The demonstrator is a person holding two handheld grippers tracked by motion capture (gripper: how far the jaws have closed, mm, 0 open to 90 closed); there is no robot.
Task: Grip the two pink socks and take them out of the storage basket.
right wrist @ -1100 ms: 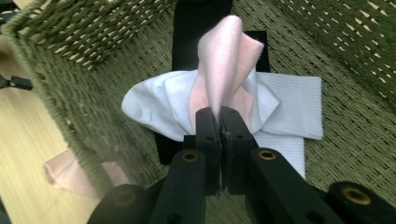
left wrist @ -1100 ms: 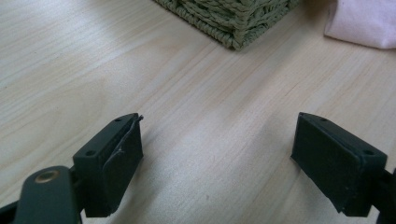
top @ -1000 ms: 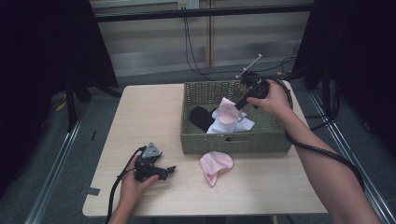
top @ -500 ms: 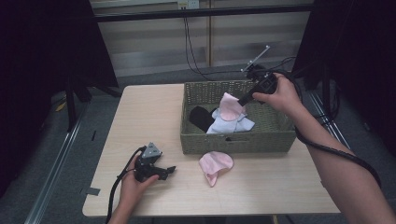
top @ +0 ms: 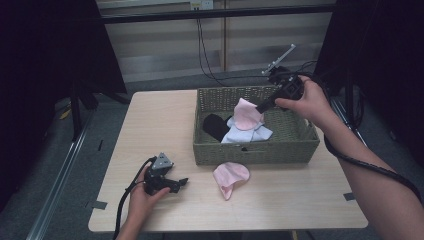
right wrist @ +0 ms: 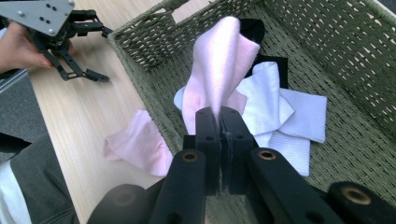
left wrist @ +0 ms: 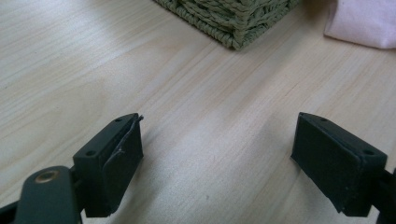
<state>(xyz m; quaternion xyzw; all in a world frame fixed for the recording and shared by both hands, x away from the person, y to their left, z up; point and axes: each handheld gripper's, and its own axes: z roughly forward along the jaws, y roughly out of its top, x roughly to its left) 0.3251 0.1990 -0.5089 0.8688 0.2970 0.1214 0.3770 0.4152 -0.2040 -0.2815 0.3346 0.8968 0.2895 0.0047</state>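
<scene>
The right gripper point(top: 260, 106), in the person's raised right hand point(top: 306, 100), hangs above the woven green rectangular basket point(top: 260, 152), jaws clamped together. The left gripper point(top: 180, 182), in the left hand point(top: 142, 197), rests beside that basket's front-left corner, jaws wide apart.

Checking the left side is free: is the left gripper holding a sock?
No: the left gripper has its jaws wide apart over bare table, nothing between them.
</scene>
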